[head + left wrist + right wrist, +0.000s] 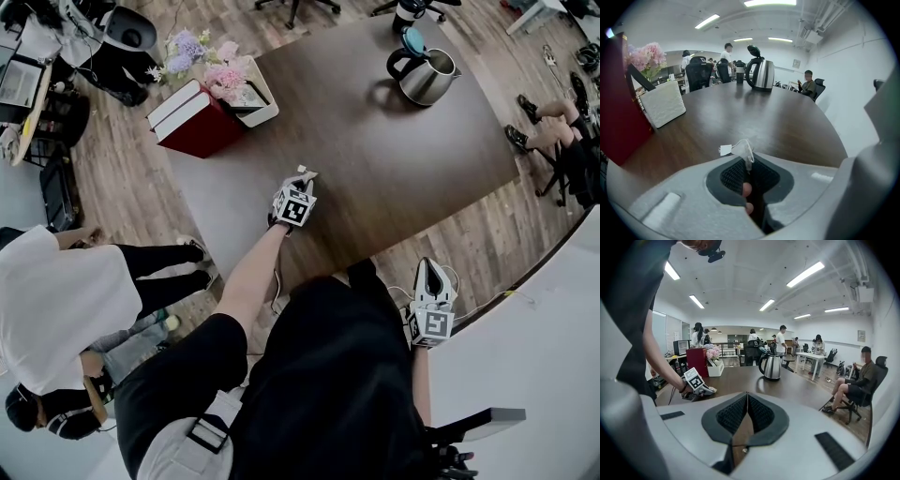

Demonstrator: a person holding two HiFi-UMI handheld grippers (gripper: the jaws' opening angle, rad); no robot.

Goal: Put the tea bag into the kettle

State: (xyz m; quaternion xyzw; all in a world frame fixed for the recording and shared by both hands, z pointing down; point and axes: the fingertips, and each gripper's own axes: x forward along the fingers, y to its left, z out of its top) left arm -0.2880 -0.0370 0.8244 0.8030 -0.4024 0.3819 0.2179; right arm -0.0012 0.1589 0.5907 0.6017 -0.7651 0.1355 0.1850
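— Where is the tea bag (742, 149)?

— In the left gripper (749, 161). The jaws are clamped on it at their very tips, so the bag sticks out past the pads, and its small white tag (725, 150) pokes out to the left.

— Is it resting on the table (375, 178)?

— I cannot tell. The gripper points down at the dark top, near the table's near edge; the head view does not show whether the bag touches the wood.

— And the kettle (427, 77)?

— Upright at the far right corner, well apart from the left gripper. Its lid (412, 40) stands open, tipped up over the handle.

— What about the right gripper (746, 397)?

— Its jaws are together with nothing between them. It hangs off the table, beside the person's right hip, facing across toward the kettle.

— Anything else on the table?

— At the far left corner, a red box (192, 127) and, just beside it, a white planter (264, 105) with pink and lilac flowers (217, 67).
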